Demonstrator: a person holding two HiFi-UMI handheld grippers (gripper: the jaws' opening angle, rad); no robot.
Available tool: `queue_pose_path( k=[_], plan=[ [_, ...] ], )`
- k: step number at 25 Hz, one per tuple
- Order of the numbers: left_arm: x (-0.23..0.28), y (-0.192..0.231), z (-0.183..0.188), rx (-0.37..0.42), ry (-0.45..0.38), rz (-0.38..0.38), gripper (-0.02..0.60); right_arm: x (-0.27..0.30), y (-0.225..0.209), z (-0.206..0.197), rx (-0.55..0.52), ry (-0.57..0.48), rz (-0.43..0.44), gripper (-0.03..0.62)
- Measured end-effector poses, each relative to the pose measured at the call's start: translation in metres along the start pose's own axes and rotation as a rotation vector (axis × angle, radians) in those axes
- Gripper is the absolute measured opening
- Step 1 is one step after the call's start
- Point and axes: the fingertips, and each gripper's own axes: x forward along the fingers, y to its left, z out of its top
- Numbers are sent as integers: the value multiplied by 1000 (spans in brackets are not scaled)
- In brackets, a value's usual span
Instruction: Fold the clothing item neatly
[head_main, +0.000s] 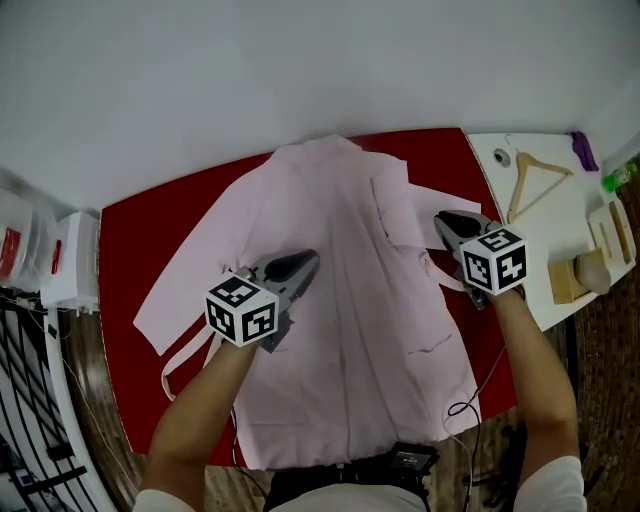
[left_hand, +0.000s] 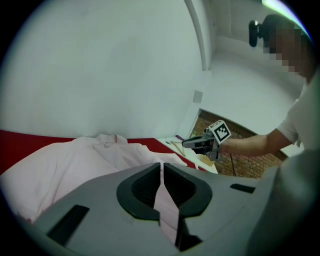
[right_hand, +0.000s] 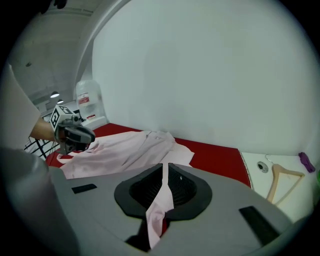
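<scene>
Left gripper (head_main: 303, 263): pinching pale pink cloth garment (head_main: 350, 330).
Right gripper (head_main: 447, 224): pinching the same garment.
Garment: spread across red tabletop (head_main: 140, 240).
Right side: white side tabletop (head_main: 560, 230) bearing wooden hanger (head_main: 535, 178).
Room: plain white wall (head_main: 300, 60) behind.

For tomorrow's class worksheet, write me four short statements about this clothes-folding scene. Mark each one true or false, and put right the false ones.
1. The left claw is shut on a strip of the pink garment. True.
2. The right claw is open and empty. False: it too is shut on a fold of the pink garment.
3. The pink garment lies spread on a red table cover. True.
4. The wooden hanger lies on top of the pink garment. False: it lies on the white side table to the right, apart from the garment.
</scene>
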Motion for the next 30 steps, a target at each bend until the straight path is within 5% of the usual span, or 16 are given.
queue_pose_path(
  k=[20, 23, 30],
  plan=[
    [121, 83, 11, 40, 119, 120, 5, 143, -81, -3, 84, 97, -13, 17],
    [133, 95, 8, 48, 148, 141, 6, 162, -85, -1, 133, 100, 8, 113],
    [137, 123, -7, 0, 187, 175, 28, 194, -82, 1, 268, 124, 68, 126]
  ],
)
